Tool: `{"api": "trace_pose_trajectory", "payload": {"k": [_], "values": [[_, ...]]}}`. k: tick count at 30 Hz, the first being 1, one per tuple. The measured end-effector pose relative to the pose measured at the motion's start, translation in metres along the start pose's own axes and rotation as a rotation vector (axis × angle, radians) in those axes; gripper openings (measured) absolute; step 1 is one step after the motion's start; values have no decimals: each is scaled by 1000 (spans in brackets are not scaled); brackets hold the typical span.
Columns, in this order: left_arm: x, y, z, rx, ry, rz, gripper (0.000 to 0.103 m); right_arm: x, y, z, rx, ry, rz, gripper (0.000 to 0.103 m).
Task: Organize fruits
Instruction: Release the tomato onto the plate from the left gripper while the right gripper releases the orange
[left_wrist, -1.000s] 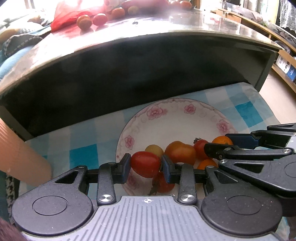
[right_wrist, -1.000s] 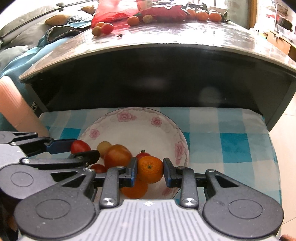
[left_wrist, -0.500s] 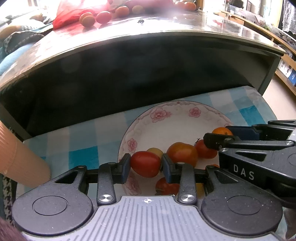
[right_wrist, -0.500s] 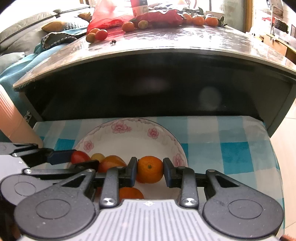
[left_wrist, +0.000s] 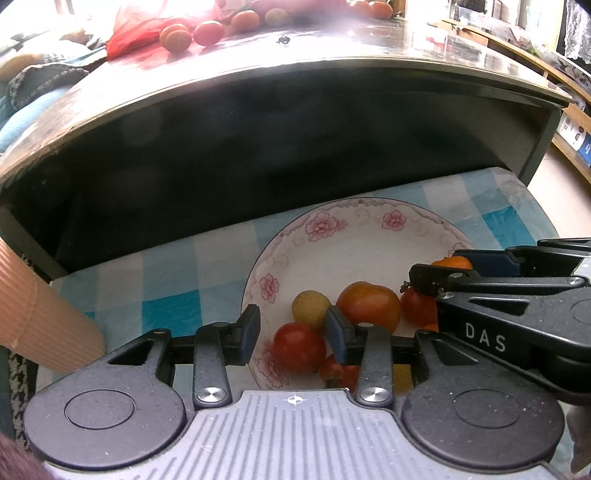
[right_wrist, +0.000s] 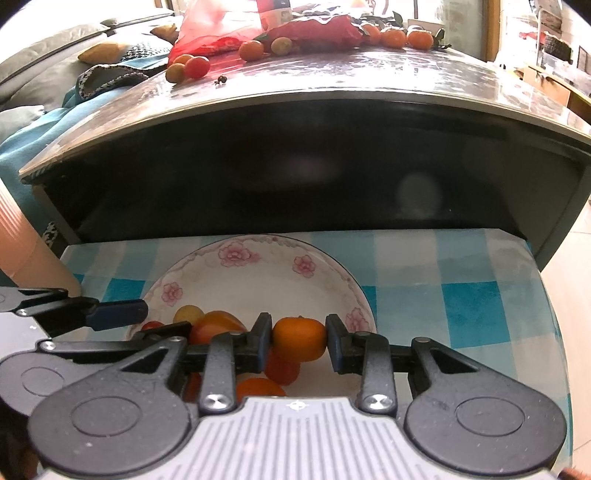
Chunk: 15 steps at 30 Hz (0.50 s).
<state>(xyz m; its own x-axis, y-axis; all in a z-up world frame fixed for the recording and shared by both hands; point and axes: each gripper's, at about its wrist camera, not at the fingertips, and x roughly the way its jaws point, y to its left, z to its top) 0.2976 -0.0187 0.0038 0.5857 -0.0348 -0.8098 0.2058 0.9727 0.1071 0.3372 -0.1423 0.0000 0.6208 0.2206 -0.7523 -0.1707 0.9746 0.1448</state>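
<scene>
A white floral plate (left_wrist: 362, 236) (right_wrist: 258, 280) on a blue checked cloth holds several tomatoes and small oranges. My left gripper (left_wrist: 291, 328) is open just above the plate; a red tomato (left_wrist: 297, 345) lies on the plate below its jaws, free of them. My right gripper (right_wrist: 299, 338) is shut on a small orange (right_wrist: 299, 338) and holds it above the plate's near right part. The right gripper also shows in the left wrist view (left_wrist: 436, 273), the left gripper in the right wrist view (right_wrist: 122, 314).
A dark table top (right_wrist: 332, 74) overhangs behind the plate, carrying more tomatoes (left_wrist: 208, 32), oranges (right_wrist: 393, 37) and red bags (right_wrist: 207, 37). A ribbed pink cup (left_wrist: 33, 314) stands at the left. The checked cloth (right_wrist: 472, 306) extends right of the plate.
My left gripper has opened and let the red tomato drop onto the plate. Both grippers have risen and drawn back slightly; the right one still holds the orange.
</scene>
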Motion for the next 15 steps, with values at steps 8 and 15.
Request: {"api": "trace_pose_trajectory", "payload": {"k": [8,15], "values": [[-2,1,-1,0,-2,13,61,0,-3,0,13,-2,-12,50],[-4,6,-1,-15,-9,5,67,2,-8,1,45,7,2,56]]}}
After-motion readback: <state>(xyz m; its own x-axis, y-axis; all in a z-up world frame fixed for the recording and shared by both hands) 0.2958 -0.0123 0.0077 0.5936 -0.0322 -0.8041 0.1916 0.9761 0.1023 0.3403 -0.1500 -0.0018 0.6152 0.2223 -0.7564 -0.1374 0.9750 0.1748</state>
